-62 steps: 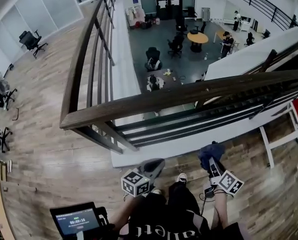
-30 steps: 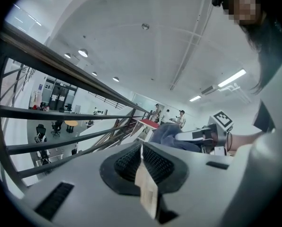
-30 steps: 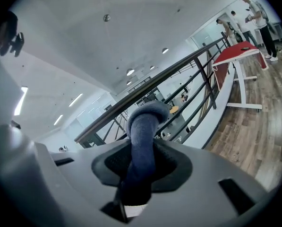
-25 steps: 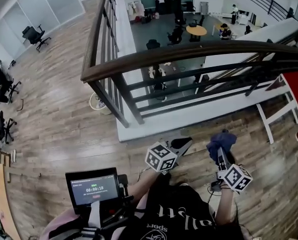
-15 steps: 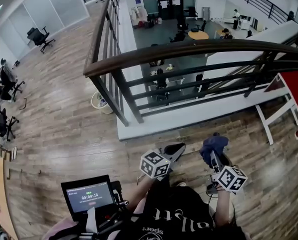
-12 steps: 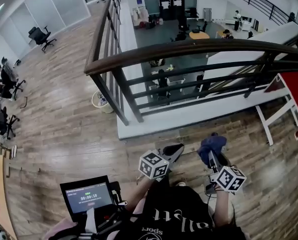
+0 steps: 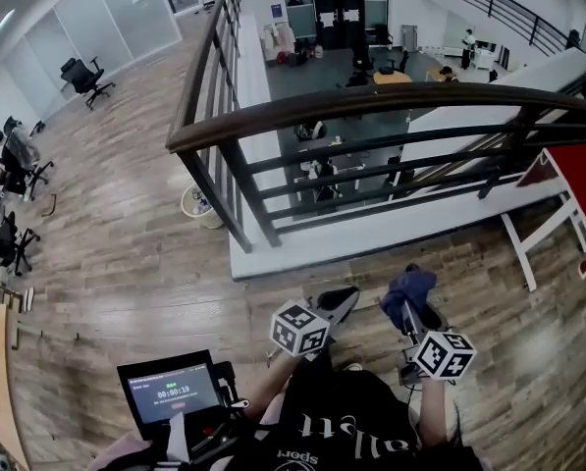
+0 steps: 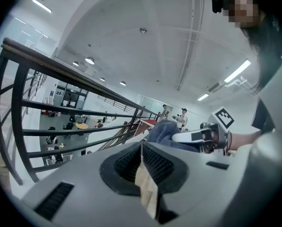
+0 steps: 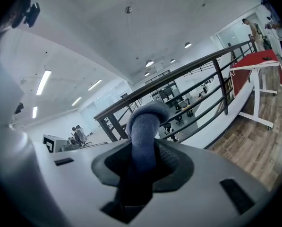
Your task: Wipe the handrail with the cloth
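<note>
Cloth [image 7: 411, 284]: blue, bunched, clamped between the jaws of the right hand-held gripper [image 7: 408, 309]. In the right gripper view a rounded fold of the cloth [image 9: 145, 119] is seen standing out past the tips of that gripper [image 9: 143, 150]. The cloth is held low over the wood floor [image 7: 126, 263], well apart from the handrail [image 7: 371, 103].

Handrail: dark brown top rail carried on dark posts and horizontal bars. A corner is formed at the left of the head view; one run goes away from the camera, the other crosses to the right. A lower floor with chairs is seen beyond it.

Left hand-held gripper [image 7: 343, 300]: jaws brought together with nothing between them, as read in the left gripper view [image 8: 141, 161]. It is held just beside the right one.

Also noted: a timer screen [image 7: 170, 392] at lower left, a waste bin [image 7: 196, 205] on the floor near the corner post, and a red-topped white stand [image 7: 577, 180] at the right edge.
</note>
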A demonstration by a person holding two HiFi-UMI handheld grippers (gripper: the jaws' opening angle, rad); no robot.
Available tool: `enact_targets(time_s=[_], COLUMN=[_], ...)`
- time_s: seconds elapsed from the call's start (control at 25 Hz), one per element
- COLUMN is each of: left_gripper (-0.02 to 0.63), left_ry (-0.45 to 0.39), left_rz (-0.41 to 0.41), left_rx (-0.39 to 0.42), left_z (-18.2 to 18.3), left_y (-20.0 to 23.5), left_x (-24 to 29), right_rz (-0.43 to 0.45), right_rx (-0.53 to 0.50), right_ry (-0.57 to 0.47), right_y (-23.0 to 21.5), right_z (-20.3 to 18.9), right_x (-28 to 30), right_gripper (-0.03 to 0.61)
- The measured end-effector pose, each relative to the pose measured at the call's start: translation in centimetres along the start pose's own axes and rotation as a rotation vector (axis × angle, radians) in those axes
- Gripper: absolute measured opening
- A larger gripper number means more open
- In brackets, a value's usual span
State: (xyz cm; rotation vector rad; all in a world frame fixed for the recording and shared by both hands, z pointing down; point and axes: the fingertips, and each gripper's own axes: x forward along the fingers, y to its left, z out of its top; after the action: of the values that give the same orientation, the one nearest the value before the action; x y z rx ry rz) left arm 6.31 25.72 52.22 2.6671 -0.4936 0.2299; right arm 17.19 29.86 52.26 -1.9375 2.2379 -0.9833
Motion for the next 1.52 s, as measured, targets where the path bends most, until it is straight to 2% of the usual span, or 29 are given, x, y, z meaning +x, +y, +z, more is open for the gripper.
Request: enact_targets(time_s=[0.88,1.52], left_gripper=[0.003,0.003], left_ry=[0.048,0.040], left_rz=[-0.028,-0.005], left_rx=[0.008,0.002], left_z=[-1.1,-0.6], left_y=[-1.1,-0.5], left_x=[1.1,0.9], right_rz=[-0.005,-0.014], right_rx=[-0.016,-0.018], right_ry=[0.023,0.030], right_y=[-0.6,-1.1], right_z=[-0.9,-0.6], right_x=[-0.4,-0.5], right_gripper=[0.104,0.104])
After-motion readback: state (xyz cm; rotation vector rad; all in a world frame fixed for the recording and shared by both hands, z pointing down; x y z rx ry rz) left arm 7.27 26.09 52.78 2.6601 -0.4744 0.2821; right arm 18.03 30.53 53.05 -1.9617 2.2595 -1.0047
